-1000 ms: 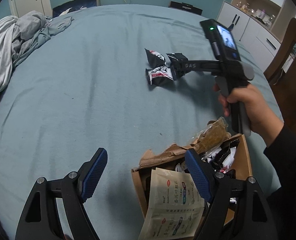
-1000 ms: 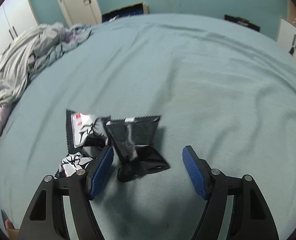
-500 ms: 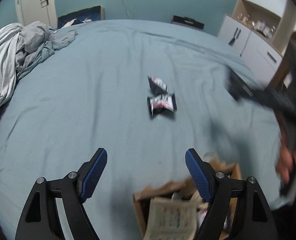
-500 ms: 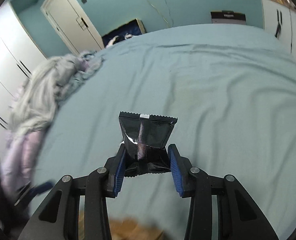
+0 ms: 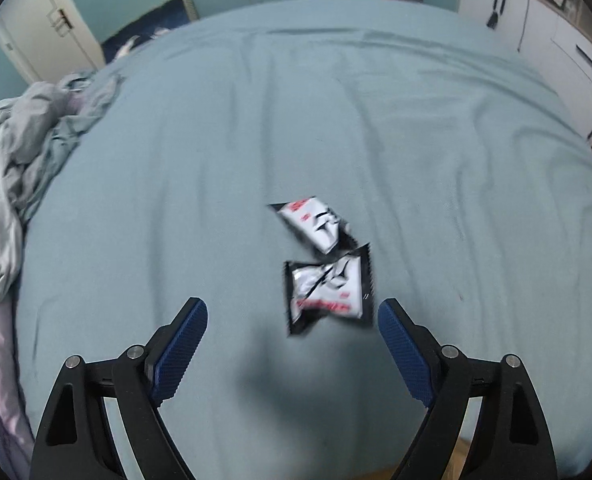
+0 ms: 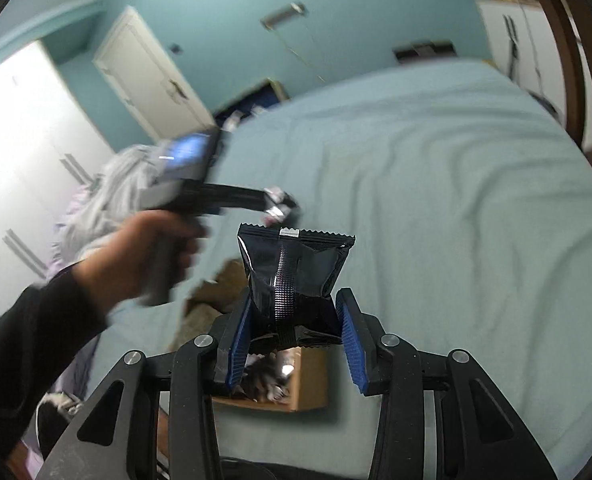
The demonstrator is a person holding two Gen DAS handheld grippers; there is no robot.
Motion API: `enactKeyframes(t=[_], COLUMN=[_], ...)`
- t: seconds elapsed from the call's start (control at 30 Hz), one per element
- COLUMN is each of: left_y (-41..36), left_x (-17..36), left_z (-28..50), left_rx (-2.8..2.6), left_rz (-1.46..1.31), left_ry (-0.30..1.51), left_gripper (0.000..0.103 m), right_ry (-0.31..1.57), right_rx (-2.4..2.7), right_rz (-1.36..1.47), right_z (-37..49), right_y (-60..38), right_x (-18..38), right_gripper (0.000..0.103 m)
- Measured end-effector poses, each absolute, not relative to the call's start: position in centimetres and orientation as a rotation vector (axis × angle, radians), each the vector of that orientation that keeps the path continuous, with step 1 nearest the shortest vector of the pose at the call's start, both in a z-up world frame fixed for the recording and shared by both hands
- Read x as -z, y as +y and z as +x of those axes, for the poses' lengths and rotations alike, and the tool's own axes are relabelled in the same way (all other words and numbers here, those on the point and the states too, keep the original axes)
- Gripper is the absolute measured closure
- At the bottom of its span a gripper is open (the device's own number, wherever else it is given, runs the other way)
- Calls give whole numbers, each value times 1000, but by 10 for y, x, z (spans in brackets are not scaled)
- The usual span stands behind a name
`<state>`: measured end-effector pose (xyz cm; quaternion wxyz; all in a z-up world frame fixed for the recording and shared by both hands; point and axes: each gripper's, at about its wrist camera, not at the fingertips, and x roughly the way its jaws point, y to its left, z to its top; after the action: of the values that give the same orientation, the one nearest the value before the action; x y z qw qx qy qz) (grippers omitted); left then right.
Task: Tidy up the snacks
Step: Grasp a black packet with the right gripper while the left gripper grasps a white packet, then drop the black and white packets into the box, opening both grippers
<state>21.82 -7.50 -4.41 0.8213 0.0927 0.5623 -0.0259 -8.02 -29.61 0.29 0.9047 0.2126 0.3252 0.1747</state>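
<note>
Two black-and-white snack packets lie on the blue bed. In the left wrist view the nearer packet (image 5: 330, 292) sits between and just ahead of my open, empty left gripper (image 5: 291, 338); the farther packet (image 5: 316, 226) lies just beyond it. My right gripper (image 6: 293, 336) is shut on a black snack packet (image 6: 291, 270) and holds it in the air above an open cardboard box (image 6: 312, 384) that holds other snacks. In the right wrist view the left gripper (image 6: 273, 202) reaches over the two packets (image 6: 279, 208).
A heap of grey bedding (image 5: 19, 160) lies at the bed's left side. White cabinets (image 5: 536, 36) stand at the right, a white door (image 5: 35, 36) at the back left. The bed sheet (image 5: 416, 140) stretches wide around the packets.
My right gripper closed on the black packet, lifted it and carried it back over the box. My left gripper moved from the box forward to the two packets on the bed.
</note>
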Motion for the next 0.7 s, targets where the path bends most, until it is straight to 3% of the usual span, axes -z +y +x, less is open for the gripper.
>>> enactKeyframes(t=[0.27, 0.3, 0.33, 0.43, 0.7], left_y=[-96, -97, -96, -85, -57], left_x=[84, 92, 97, 96, 29], left_z=[249, 252, 256, 255, 190], left_rx=[78, 75, 72, 112, 182], left_rz=[226, 229, 223, 117, 84], left_ry=[1283, 1322, 1354, 1376, 1219], left_gripper=[15, 22, 44, 68, 71], right_ry=[858, 866, 870, 876, 855], right_rx=[-389, -391, -387, -369, -360], right_rz=[493, 502, 504, 512, 523], right_z=[-18, -12, -9, -3, -18], right_y=[-289, -291, -291, -296, -291], right_x=[34, 37, 37, 36, 23], right_gripper=[63, 63, 63, 63, 63])
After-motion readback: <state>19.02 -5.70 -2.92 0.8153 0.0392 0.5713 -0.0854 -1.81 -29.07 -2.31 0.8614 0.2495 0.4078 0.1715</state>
